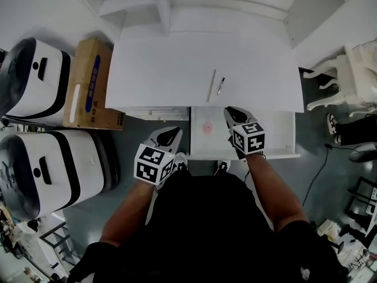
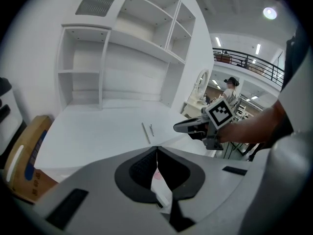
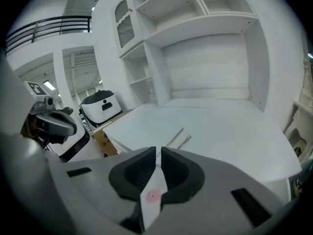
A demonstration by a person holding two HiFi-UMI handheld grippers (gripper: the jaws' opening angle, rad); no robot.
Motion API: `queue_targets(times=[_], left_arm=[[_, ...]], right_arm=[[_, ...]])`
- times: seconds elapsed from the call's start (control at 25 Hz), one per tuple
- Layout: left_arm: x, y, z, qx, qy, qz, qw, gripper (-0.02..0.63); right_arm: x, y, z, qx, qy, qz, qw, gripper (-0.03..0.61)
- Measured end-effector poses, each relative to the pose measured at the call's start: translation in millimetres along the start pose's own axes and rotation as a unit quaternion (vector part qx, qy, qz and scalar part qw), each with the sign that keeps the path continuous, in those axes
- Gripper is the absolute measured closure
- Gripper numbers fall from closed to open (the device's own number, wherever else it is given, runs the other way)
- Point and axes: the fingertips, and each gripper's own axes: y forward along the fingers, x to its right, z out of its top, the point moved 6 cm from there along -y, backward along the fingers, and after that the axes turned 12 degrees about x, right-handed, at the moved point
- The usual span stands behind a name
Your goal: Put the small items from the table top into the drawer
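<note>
White table top (image 1: 177, 69) in the head view carried a thin rod (image 1: 211, 86) and a short pen-like piece (image 1: 221, 86), both just behind the open drawer (image 1: 277, 128). My right gripper (image 1: 234, 114) hung over the drawer, and my left gripper (image 1: 169, 135) was just beside its left edge.

Left gripper view: jaws clenched, nothing in them.

Right gripper view: likewise pinched together, empty.

Judgement: spread the right jaws, approach the rod across its width, then carry it low into the drawer.
</note>
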Motion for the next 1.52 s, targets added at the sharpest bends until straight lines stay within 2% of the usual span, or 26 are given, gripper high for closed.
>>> queue_targets(times=[0.24,0.36,0.44,0.64,0.88,1.08,1.2,1.52], left_arm=[[-12.0,-3.4,-1.6,-0.003,0.0,0.011,0.9999,0.603],[-15.3,-5.5,-3.0,-0.007,0.0,0.014,0.9999,0.603],[-18.9,-6.3,-4.1,-0.009,-0.005,0.019,0.9998,0.603],[-33.1,-11.5,-4.5,-0.007,-0.024,0.037,0.999,0.603],[-42.0,-15.2,-8.7,-0.009,-0.037,0.057,0.9977,0.603],[-42.0,-18.8,-11.3,-0.009,-0.043,0.063,0.9971,0.603],[-43.9,-21.8,-12.3,-0.008,-0.044,0.068,0.9967,0.603],[-38.8,-21.6,-9.3,0.0,-0.037,0.065,0.9972,0.603]], right_arm=[[32.5,64.3,0.9,-0.027,-0.013,-0.034,0.999,0.543],[51.6,87.9,-1.8,-0.034,-0.001,-0.063,0.997,0.532],[63.1,101.3,-3.4,-0.041,0.013,-0.079,0.996,0.502],[79.8,131.6,-4.5,-0.051,0.036,-0.102,0.993,0.488],[91.9,152.5,-8.7,-0.073,0.065,-0.128,0.987,0.488],[95.6,154.2,-13.7,-0.09,0.061,-0.158,0.981,0.491],[96.0,154.5,-13.7,-0.096,0.058,-0.163,0.98,0.512],[100.4,150.7,-12.5,-0.097,0.068,-0.148,0.982,0.52]])
